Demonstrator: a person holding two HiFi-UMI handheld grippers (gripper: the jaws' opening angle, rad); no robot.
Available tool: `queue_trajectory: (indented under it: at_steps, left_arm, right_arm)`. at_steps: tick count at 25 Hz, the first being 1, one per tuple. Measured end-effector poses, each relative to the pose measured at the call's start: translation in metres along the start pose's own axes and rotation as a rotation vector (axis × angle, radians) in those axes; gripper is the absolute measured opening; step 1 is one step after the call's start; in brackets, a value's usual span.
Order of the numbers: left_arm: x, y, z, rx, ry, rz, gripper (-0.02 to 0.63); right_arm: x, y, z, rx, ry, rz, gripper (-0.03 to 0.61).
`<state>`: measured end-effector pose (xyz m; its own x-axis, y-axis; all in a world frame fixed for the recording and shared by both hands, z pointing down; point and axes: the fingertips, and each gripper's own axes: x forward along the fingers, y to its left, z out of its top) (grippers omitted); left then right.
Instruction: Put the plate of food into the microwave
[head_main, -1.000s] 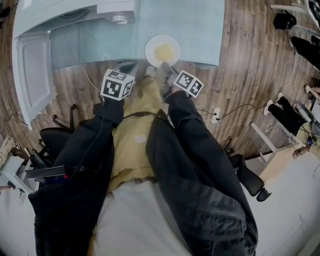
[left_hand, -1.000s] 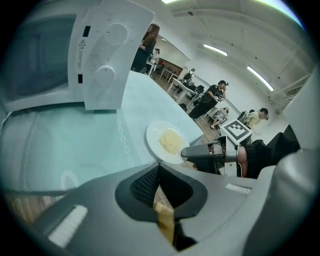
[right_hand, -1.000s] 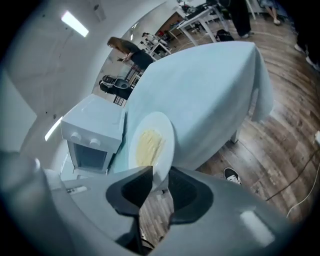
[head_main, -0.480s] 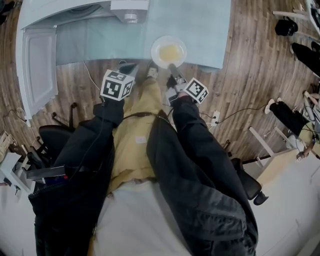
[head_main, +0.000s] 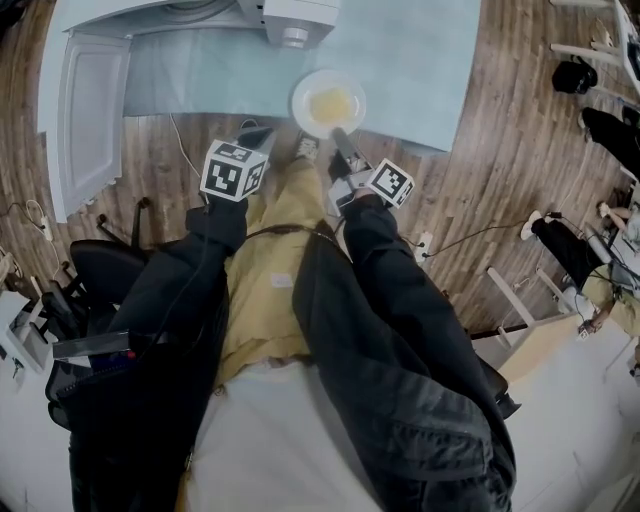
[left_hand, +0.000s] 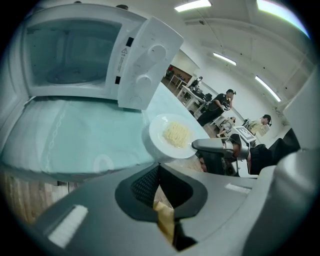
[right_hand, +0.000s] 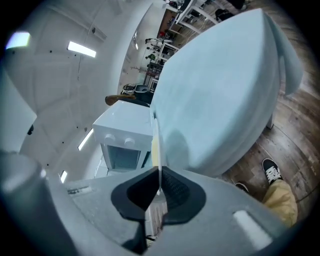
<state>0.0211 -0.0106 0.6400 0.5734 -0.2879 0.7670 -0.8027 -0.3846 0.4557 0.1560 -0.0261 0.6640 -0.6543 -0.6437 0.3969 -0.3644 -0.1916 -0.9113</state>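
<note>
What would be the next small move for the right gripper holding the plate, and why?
Probably carry the plate level and leftward toward the microwave. The right gripper, whose jaws have just been closing, is clamped on the plate's near rim. Loose food lies on the plate, and the microwave door already stands swung open.

**Open microwave, plate at table edge**

Microwave (left_hand: 75, 55) cavity open, two knobs on its panel. White plate (left_hand: 161, 145) of noodles (left_hand: 176, 134) near the edge of the pale blue table (left_hand: 75, 140). Right gripper (left_hand: 197, 145) on the plate's rim. Left gripper (left_hand: 159, 172) jaws together, empty. People (left_hand: 220, 102) far behind.
</note>
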Motion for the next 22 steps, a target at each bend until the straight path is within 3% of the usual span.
queue_trajectory:
  at_steps: [9, 22]
  left_arm:
    - [-0.03, 0.048, -0.014, -0.096, -0.04, 0.056, -0.005]
    - [-0.08, 0.127, -0.034, -0.234, -0.101, 0.143, -0.005]
  right_arm:
    - [0.064, 0.038, -0.048, -0.052, 0.171, 0.07, 0.008]
    - [0.156, 0.089, -0.094, -0.083, 0.303, 0.116, 0.008]
